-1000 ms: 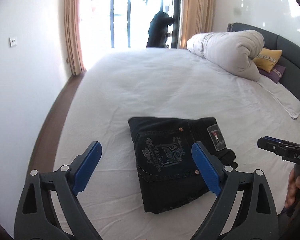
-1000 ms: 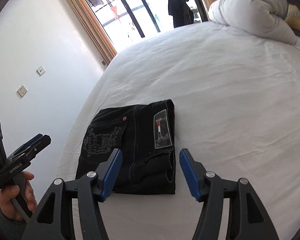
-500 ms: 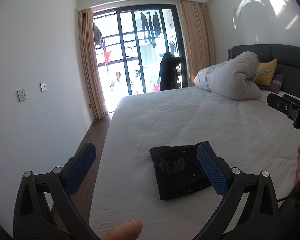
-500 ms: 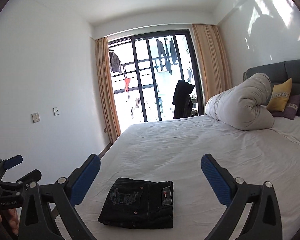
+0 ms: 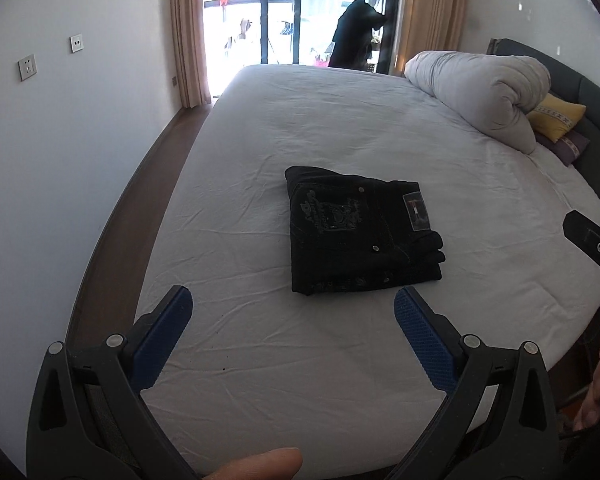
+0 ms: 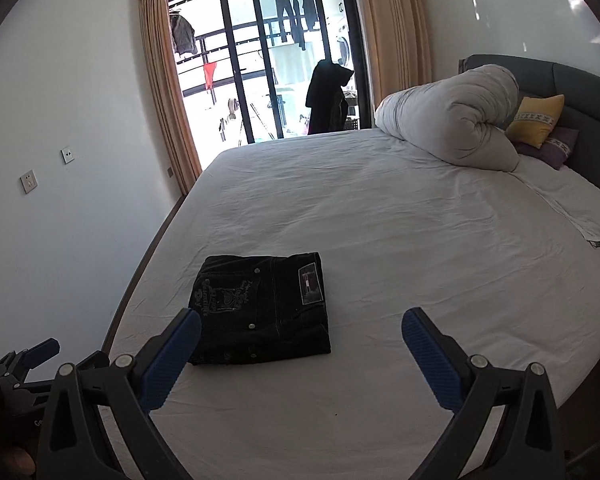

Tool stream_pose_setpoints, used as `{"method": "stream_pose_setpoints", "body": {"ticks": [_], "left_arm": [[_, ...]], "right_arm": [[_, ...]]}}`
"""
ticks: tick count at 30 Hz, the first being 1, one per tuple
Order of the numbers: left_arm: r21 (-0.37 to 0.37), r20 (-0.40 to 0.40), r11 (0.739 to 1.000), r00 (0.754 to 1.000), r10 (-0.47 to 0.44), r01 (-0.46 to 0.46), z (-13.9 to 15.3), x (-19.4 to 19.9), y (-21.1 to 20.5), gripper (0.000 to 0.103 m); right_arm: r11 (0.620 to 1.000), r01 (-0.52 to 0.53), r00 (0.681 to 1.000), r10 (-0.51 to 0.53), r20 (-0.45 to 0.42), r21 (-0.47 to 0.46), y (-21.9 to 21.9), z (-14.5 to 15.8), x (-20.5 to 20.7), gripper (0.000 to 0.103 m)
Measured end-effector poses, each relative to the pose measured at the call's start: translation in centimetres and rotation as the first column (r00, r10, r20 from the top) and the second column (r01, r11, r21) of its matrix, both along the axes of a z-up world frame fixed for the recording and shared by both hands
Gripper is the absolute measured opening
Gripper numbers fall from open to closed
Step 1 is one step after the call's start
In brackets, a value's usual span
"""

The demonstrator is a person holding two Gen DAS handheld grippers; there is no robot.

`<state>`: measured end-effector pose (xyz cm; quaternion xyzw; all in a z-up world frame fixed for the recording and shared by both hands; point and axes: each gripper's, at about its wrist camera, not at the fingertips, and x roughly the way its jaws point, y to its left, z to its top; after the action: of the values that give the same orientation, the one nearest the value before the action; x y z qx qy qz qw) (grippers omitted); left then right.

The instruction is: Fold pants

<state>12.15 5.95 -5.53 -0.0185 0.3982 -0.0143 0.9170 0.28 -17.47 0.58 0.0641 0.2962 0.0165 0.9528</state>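
Observation:
The black pants (image 5: 358, 236) lie folded into a compact rectangle on the white bed sheet (image 5: 340, 128), back pocket embroidery and label patch facing up. They also show in the right wrist view (image 6: 260, 312). My left gripper (image 5: 292, 308) is open and empty, held back above the bed's near edge, apart from the pants. My right gripper (image 6: 300, 328) is open and empty, also back from the pants. The right gripper's tip (image 5: 592, 240) shows at the left view's right edge; the left gripper (image 6: 28, 360) shows at the right view's lower left.
A rolled white duvet (image 6: 452, 120) lies at the head of the bed with a yellow pillow (image 6: 534, 120) and a purple pillow (image 6: 552, 148) beside it. A grey headboard (image 6: 580, 96) stands at the right. Glass balcony doors (image 6: 280, 60) with curtains are at the far end. The left wall (image 6: 60, 120) runs close along the bed.
Both grippers have pulled back from the pants and opened wider. After swinging up toward the window they now tilt down toward the bed again. The pants have not moved.

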Motion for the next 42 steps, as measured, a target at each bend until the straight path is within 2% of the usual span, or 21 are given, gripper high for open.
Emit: {"method": "stream_pose_setpoints", "body": {"ticks": [11,42], "left_arm": [[-0.006,-0.023,1.000,1.000,0.000,0.000,-0.9,0.8,0.6,0.103],[-0.002,-0.050,1.000,0.999,0.009,-0.009,-1.9,1.8,0.9,0.103]], "right_arm": [[0.997,-0.054,0.998,0.052,-0.038,-0.049,2.7,-0.5,-0.3,0.103],[0.995,-0.083,0.993,0.078,-0.089,-0.060,4.0,-1.6,0.0,0.103]]}}
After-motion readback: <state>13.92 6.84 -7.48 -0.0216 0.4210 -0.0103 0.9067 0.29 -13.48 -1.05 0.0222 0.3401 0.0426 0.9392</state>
